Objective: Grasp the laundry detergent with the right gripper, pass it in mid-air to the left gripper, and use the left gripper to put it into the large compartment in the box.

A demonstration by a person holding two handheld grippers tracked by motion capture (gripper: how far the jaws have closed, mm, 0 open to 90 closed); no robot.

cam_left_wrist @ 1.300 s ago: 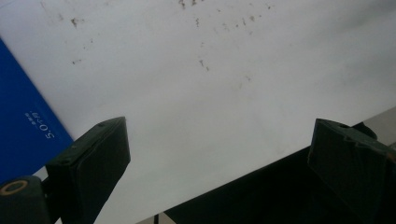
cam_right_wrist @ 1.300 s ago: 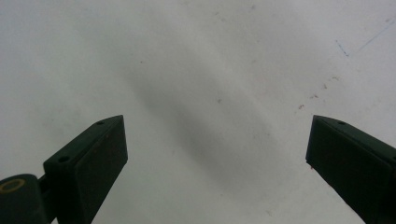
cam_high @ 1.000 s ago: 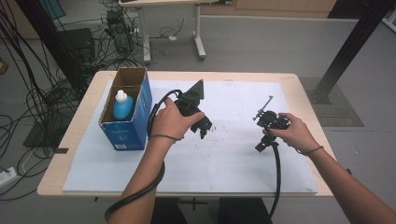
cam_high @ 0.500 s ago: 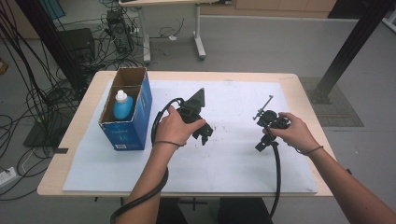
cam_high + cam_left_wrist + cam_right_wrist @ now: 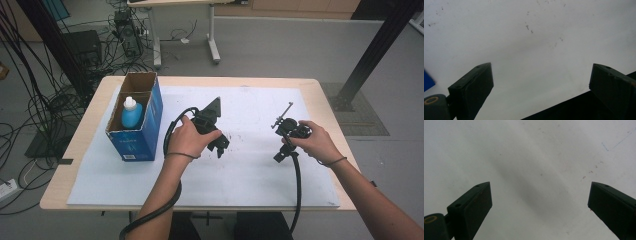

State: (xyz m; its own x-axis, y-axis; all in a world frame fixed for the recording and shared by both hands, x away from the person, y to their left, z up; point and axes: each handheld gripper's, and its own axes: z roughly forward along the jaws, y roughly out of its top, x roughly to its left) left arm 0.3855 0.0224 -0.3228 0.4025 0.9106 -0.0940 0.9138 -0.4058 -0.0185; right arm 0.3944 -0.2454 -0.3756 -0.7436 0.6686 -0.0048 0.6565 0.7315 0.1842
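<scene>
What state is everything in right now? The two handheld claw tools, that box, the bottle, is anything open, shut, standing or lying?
Left gripper: open, its fingers wide apart, holding nothing, over the white sheet.
Right gripper: open, fingers wide apart, holding nothing.
Blue cardboard box: top open, standing on the sheet's left part.
Blue bottle: upright inside the box, white cap on.
White sheet: flat on the table, speckled with small dark marks.

My left black two-jaw claw (image 5: pixel 218 145) points toward five o'clock, jaws wide apart; my right black claw (image 5: pixel 280 154) points toward seven, likewise spread.
</scene>
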